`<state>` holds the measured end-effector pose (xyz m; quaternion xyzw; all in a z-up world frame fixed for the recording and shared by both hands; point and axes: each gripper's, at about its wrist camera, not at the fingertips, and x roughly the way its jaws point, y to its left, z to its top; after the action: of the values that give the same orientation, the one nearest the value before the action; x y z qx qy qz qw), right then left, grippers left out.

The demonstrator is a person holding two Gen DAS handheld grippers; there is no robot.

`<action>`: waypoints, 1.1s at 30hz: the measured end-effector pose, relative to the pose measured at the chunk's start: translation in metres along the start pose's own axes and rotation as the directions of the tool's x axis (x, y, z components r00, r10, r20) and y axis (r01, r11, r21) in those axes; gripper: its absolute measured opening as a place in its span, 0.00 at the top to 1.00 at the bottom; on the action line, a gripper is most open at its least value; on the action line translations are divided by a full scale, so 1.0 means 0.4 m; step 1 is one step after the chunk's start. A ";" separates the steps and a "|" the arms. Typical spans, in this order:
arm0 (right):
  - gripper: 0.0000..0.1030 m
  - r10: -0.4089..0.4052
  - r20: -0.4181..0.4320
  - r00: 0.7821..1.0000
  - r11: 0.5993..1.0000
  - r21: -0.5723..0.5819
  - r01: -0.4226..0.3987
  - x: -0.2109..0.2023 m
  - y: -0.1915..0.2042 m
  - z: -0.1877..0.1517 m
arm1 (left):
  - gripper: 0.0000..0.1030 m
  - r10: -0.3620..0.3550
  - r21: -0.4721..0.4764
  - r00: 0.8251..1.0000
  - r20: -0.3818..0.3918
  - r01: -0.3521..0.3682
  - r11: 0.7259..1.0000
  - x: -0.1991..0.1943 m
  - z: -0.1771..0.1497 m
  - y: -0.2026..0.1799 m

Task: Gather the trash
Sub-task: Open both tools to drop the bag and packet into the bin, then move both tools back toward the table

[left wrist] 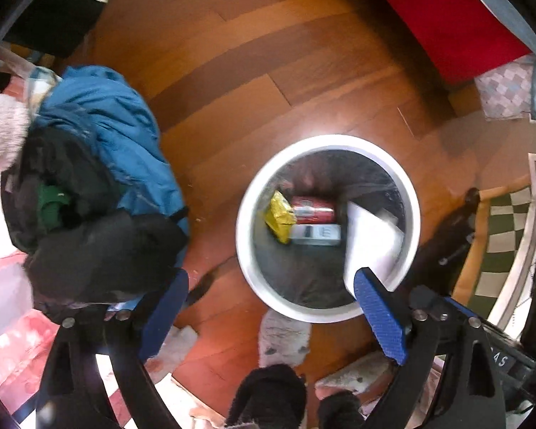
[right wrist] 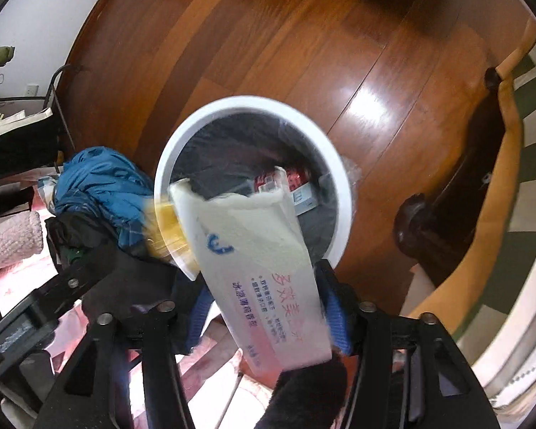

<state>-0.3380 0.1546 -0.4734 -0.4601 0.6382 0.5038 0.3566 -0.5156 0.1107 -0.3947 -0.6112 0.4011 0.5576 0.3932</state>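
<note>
A white round trash bin (left wrist: 248, 193) with a dark liner stands on the wooden floor. Inside lie a red can (left wrist: 312, 210), a yellow wrapper (left wrist: 280, 216) and a small white box (left wrist: 316, 235). My left gripper (left wrist: 271, 316) is open and empty above the bin's near rim. A white carton (left wrist: 370, 243) hangs over the bin's right side. In the right wrist view my right gripper (right wrist: 268, 312) is shut on this white carton (right wrist: 257, 250), which has red and blue print, and holds it over the bin (right wrist: 341, 186).
A pile of blue and black clothes (left wrist: 107, 164) lies left of the bin. A red cloth (left wrist: 443, 18) is at the far right. A dark furniture leg (right wrist: 414, 225) and a checkered rug (right wrist: 532, 114) lie right of the bin.
</note>
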 end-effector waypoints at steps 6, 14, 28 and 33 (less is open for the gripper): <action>0.06 -0.044 0.013 0.999 0.999 -0.029 0.045 -0.019 0.001 -0.026 | 0.08 0.138 0.039 0.988 0.067 -0.141 0.989 -0.049 -0.032 -0.003; 0.06 -0.201 0.081 0.976 0.970 -0.120 0.210 -0.090 0.046 -0.063 | 0.08 0.171 0.056 0.978 0.123 -0.179 0.982 -0.136 -0.072 -0.019; 0.06 -0.145 0.208 0.967 0.981 -0.098 0.168 -0.327 0.067 -0.176 | 0.08 0.151 0.103 0.962 0.227 -0.178 0.979 -0.372 -0.161 -0.067; 0.06 -0.094 0.252 0.963 0.989 -0.084 0.119 -0.436 0.065 -0.232 | 0.08 0.153 0.113 0.952 0.265 -0.188 0.976 -0.474 -0.205 -0.110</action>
<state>-0.3056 0.1060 -0.2827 -0.4443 0.5376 0.5681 0.4368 -0.4555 0.0605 -0.1985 -0.4690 0.4360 0.6345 0.4329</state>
